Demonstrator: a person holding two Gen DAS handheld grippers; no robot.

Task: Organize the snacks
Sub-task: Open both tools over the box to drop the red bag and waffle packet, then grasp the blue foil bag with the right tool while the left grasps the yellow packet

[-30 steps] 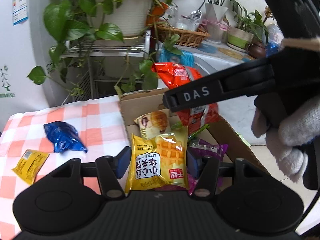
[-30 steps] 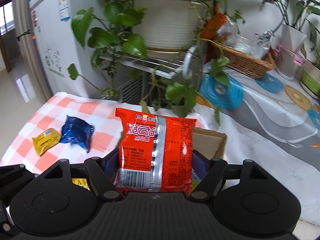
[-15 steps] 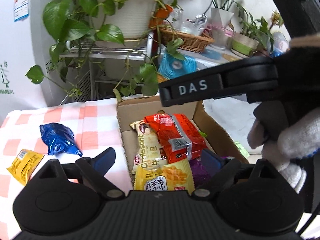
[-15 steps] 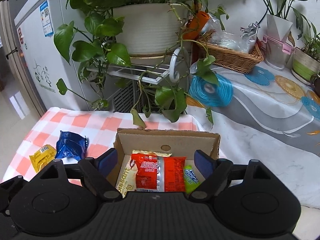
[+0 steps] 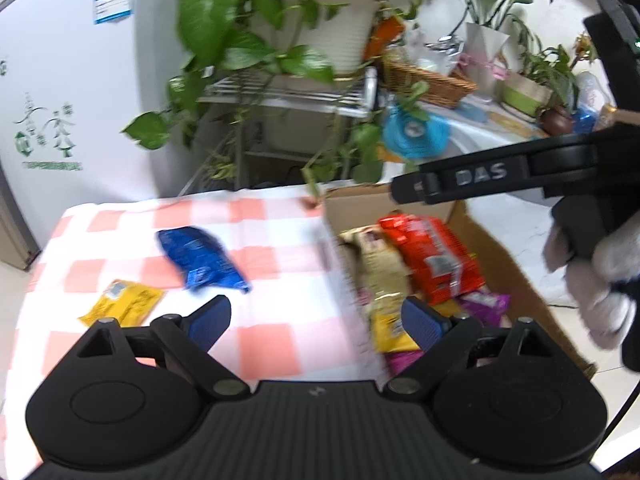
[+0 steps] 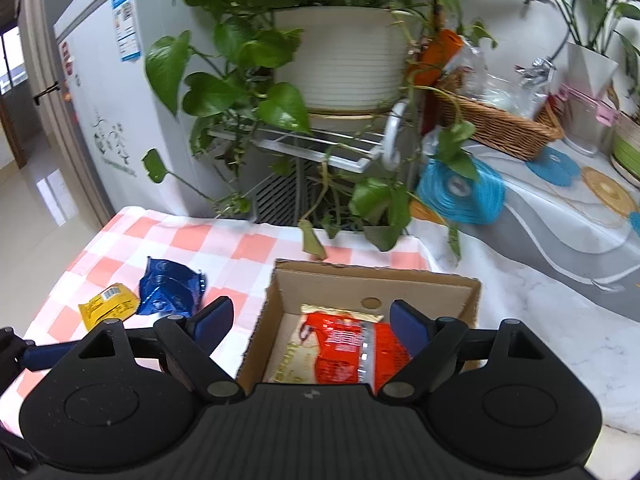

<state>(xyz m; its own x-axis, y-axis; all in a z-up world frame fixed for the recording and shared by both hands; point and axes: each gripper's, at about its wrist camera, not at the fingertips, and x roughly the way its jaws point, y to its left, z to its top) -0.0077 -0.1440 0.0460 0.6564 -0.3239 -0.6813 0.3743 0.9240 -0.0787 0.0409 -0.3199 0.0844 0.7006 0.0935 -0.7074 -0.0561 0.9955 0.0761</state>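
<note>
Snacks mostly lie in the cardboard box (image 6: 376, 284) at the right, red packet (image 6: 352, 350) on top, leaving the blue packet (image 5: 202, 258) and yellow packet (image 5: 122, 306) on the worktop (image 5: 272, 240) at left, while the left tongs (image 5: 316, 320) stand wide and empty and the right tongs (image 6: 310, 322) are opening, gripping nothing.

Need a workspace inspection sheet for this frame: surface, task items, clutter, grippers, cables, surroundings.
Surface: pink-and-white checked tablecloth.
Task items: cardboard box holds red packet, croissant packet, purple packet; blue packet and yellow packet lie on the cloth outside it.
Clutter: nothing seen.
Grippers: left gripper open, empty; right gripper opening over the box, nothing between its jaws.
Cables: nothing seen.
Surroundings: potted plant on a rack, wicker basket, fridge.
</note>
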